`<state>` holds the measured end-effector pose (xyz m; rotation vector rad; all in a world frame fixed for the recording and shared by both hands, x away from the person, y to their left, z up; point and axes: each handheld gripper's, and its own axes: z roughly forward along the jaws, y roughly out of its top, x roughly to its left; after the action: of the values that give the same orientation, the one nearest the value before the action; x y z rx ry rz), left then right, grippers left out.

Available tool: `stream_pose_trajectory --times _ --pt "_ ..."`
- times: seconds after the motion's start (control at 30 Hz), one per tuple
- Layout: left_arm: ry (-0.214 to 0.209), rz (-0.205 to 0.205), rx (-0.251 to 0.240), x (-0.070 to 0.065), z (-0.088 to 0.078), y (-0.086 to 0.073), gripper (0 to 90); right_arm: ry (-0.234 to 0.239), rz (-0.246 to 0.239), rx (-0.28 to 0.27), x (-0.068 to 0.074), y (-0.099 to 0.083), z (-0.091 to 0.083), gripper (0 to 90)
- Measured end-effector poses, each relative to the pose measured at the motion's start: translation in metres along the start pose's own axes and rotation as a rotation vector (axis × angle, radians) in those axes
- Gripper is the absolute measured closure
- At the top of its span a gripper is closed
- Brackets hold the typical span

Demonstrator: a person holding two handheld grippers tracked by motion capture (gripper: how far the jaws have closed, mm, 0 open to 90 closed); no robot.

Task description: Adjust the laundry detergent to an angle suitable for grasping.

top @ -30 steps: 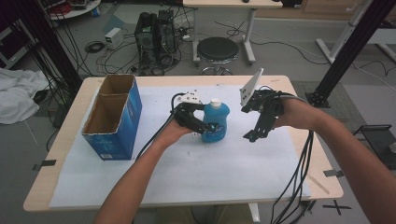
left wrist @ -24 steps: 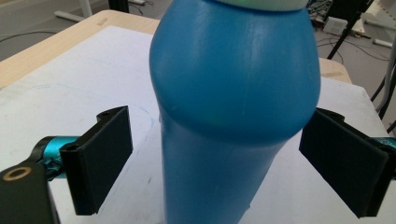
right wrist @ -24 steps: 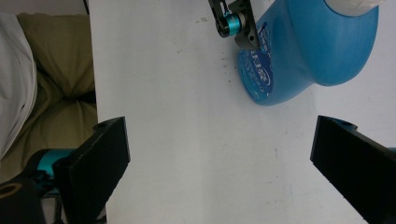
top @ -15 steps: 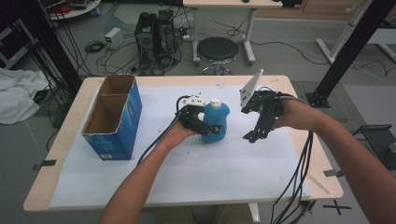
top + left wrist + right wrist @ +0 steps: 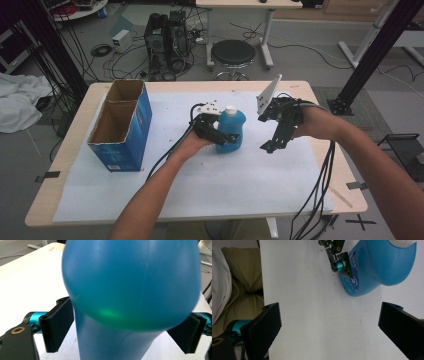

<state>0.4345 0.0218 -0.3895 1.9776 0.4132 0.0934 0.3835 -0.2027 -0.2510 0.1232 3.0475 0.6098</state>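
Nearest the person, the left claw (image 5: 224, 136) straddles the lower body of a blue bottle (image 5: 231, 129), which stands upright on the white sheet (image 5: 210, 190) covering the bench (image 5: 65, 150), about at its middle. Its jaws have just been closing with the bottle between them. In the left gripper view the bottle (image 5: 130, 290) bulges between the two black pads (image 5: 58, 325); the left pad lies against the bottle's side, while contact on the right pad is hidden behind the bulge, so a firm grip cannot be confirmed. In the right gripper view one pad sits against the bottle (image 5: 382, 267) near its base.

To the right, the right claw (image 5: 272, 142) hangs above the sheet, just beside the bottle but apart from it, jaws spread wide and holding nothing; bare sheet (image 5: 319, 315) lies between them. Black cables (image 5: 320, 190) trail from it over the bench's front edge.

Left of the bottle, well apart, a blue cardboard box (image 5: 122, 125) stands open-topped with two compartments. Nothing stands between it and the bottle.

Beyond the bench, a round black stool (image 5: 233, 52) and a dark machine with tangled wires (image 5: 167, 35) rest on the floor; a white cloth (image 5: 17, 102) lies at far left.
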Motion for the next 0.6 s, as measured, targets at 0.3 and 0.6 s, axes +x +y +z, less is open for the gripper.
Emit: stream_pose_trajectory --times 0.3,0.6 --pt "0.005 0.001 -0.003 0.0007 0.0002 -0.0005 20.7 -0.002 -0.003 -0.003 0.0004 -0.0004 -0.0001 3.6" --pt "0.009 -0.003 -0.015 0.0002 0.0006 -0.0006 24.7 -0.003 0.002 -0.008 0.0004 -0.0014 -0.0009 3.6"
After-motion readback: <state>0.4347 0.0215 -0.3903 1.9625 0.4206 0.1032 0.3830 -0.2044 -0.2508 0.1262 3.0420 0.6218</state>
